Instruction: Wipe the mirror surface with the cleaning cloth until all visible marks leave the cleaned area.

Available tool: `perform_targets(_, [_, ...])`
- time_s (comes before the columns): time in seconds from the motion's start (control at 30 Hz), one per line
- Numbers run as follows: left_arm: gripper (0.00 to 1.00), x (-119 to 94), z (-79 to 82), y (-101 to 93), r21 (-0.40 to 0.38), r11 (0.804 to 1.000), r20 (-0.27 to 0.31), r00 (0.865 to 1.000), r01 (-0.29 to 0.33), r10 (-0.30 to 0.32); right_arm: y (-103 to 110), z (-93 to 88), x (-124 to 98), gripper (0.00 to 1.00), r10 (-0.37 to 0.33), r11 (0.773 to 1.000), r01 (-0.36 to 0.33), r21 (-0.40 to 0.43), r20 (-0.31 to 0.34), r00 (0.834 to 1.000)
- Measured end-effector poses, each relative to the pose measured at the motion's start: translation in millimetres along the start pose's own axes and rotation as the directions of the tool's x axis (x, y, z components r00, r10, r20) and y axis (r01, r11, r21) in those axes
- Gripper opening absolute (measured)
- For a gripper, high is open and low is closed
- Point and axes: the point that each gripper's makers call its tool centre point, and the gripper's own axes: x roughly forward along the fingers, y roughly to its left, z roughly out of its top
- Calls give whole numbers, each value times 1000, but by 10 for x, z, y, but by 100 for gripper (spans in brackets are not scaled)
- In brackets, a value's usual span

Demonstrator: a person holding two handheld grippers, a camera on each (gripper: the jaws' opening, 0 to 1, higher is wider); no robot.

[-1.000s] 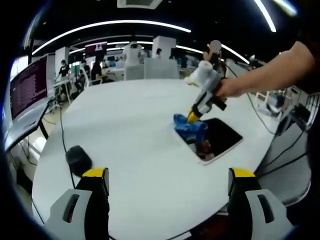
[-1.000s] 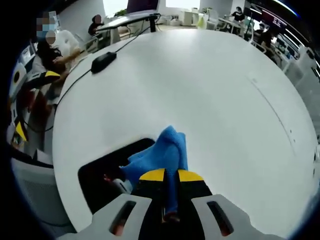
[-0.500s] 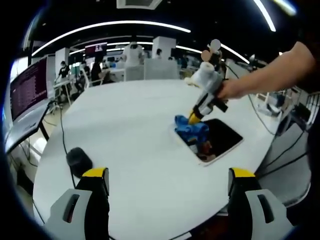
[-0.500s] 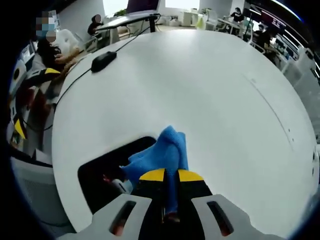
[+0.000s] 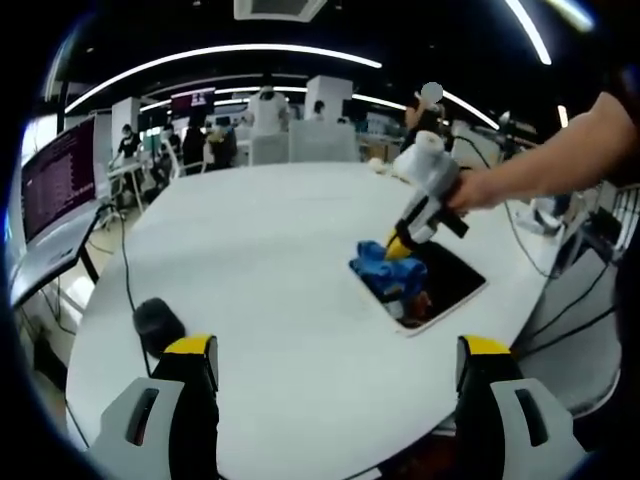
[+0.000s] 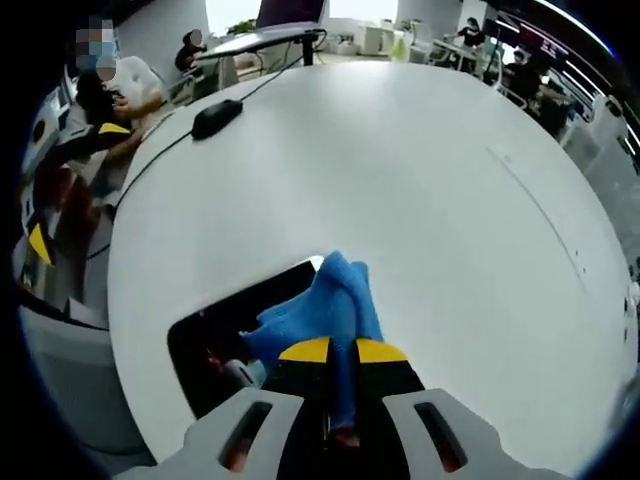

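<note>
Right gripper [image 6: 334, 352]: jaws clamped on blue cloth [image 6: 322, 308].
Cloth: pressed on mirror [image 6: 240, 318], at its corner.
Mirror: flat on white table [image 6: 400, 170].
Left gripper [image 5: 335, 372]: jaws apart, empty.

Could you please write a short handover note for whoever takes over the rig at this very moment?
Right gripper: shut on the blue cleaning cloth, pressing it onto the near-corner area of the dark rectangular mirror.
Left gripper: open, holding nothing, above the round white table, short of the mirror.
Mirror lies flat on the table. A black mouse-like device with a cable sits on the table, apart from the mirror.
Done: cloth gripped, on the glass.
Left: whether any marks are on the glass cannot be told; wipe the rest of the surface, keeping cloth and mirror in view.
</note>
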Motion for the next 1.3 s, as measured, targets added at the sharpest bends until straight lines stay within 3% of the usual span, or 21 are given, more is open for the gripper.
perform_targets(0.87, [99, -56, 29, -46, 10, 1000, 21, 1000, 2, -2, 401, -166, -96, 3, 11, 1000, -11, 10, 13, 1000])
perform_targets(1.3, [99, 46, 46, -70, 6, 1000, 28, 999, 19, -19, 590, -230, -134, 3, 14, 999, -15, 46, 18, 1000])
